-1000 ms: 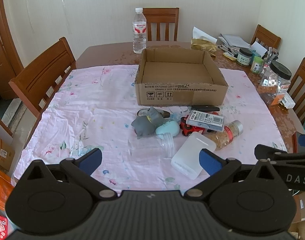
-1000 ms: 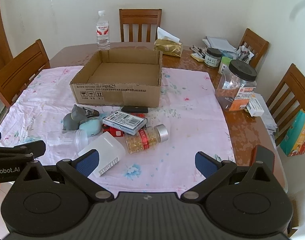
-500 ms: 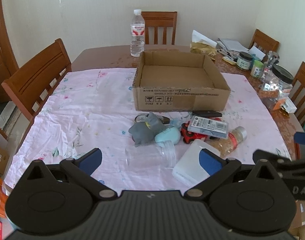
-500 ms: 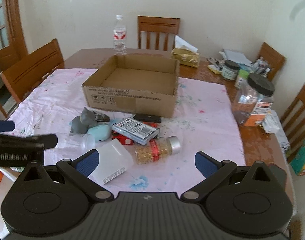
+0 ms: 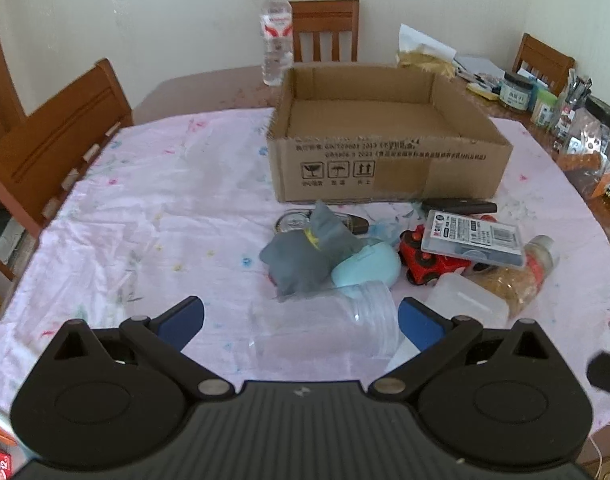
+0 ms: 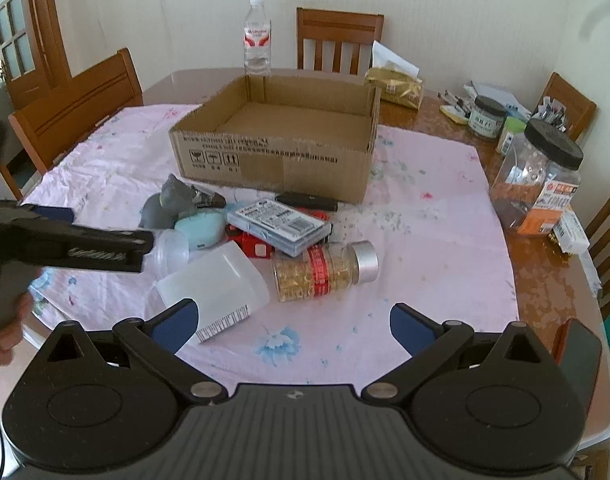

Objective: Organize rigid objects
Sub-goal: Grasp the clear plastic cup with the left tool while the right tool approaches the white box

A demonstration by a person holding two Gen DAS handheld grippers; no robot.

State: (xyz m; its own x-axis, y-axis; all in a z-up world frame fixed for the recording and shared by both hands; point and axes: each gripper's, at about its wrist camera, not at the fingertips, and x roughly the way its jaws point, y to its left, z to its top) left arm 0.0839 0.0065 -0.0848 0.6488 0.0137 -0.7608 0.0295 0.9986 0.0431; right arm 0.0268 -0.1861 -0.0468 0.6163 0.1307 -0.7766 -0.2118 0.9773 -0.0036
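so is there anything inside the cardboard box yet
No, the cardboard box shows only its bare brown floor, and the bottle of capsules and the other things lie on the cloth in front of it.

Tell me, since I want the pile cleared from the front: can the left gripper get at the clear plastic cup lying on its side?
Probably yes. The left gripper is open, and the clear cup lies right between its fingers, nearest of the pile. Only the grey toy and the teal case touch its far side.

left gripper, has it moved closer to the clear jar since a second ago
Yes. The left gripper has moved forward, toward the cardboard box; the clear jar now lies between its open fingers.
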